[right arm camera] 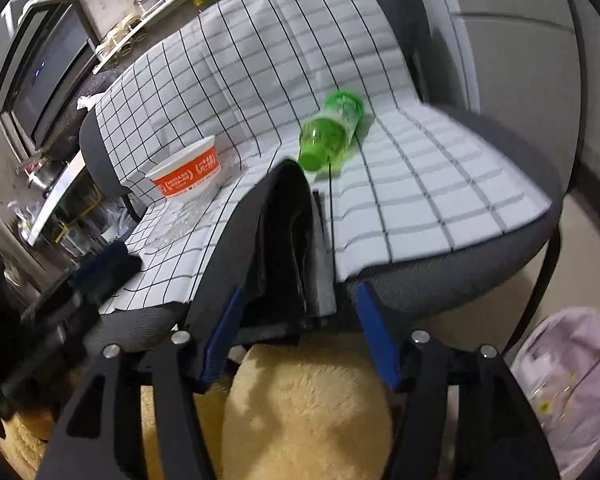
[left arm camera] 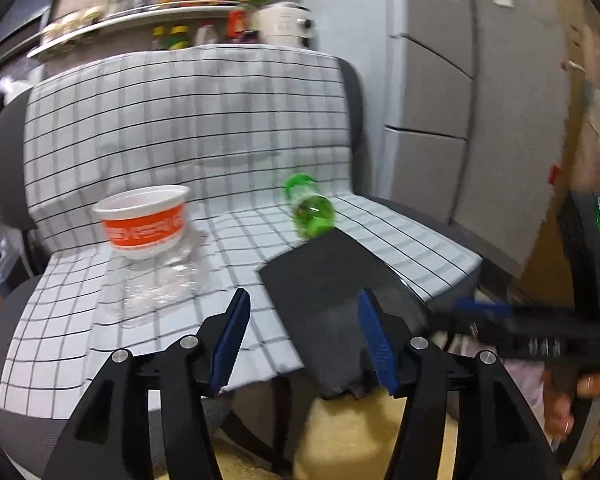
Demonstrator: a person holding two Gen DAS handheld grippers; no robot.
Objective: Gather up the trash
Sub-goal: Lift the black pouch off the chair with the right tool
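Left wrist view: left gripper (left arm camera: pixel 304 340), jaws standing apart, nothing between the blue pads; it hovers at the front edge of a chair (left arm camera: pixel 8 152) draped in a white checked cloth (left arm camera: pixel 188 120). On the seat: white cup with orange band (left arm camera: pixel 144 220), upright, left; clear crushed plastic bottle (left arm camera: pixel 156 284) lying just in front of the cup, touching it; green bottle (left arm camera: pixel 310 208) on its side, right of centre; black flat piece (left arm camera: pixel 332 292) lying from the green bottle to the seat's front edge. Right gripper (left arm camera: pixel 488 312) blurred at the right margin, held by a hand (left arm camera: pixel 592 388).

Right wrist view: right gripper (right arm camera: pixel 300 344), jaws wide, empty, either side of the black piece's (right arm camera: pixel 288 240) near edge without touching it. Green bottle (right arm camera: pixel 332 136) beyond it; orange-banded cup (right arm camera: pixel 188 176) left; clear bottle (right arm camera: pixel 180 220) beside the cup. Pink-lined bin (right arm camera: pixel 572 368) on the floor, lower right
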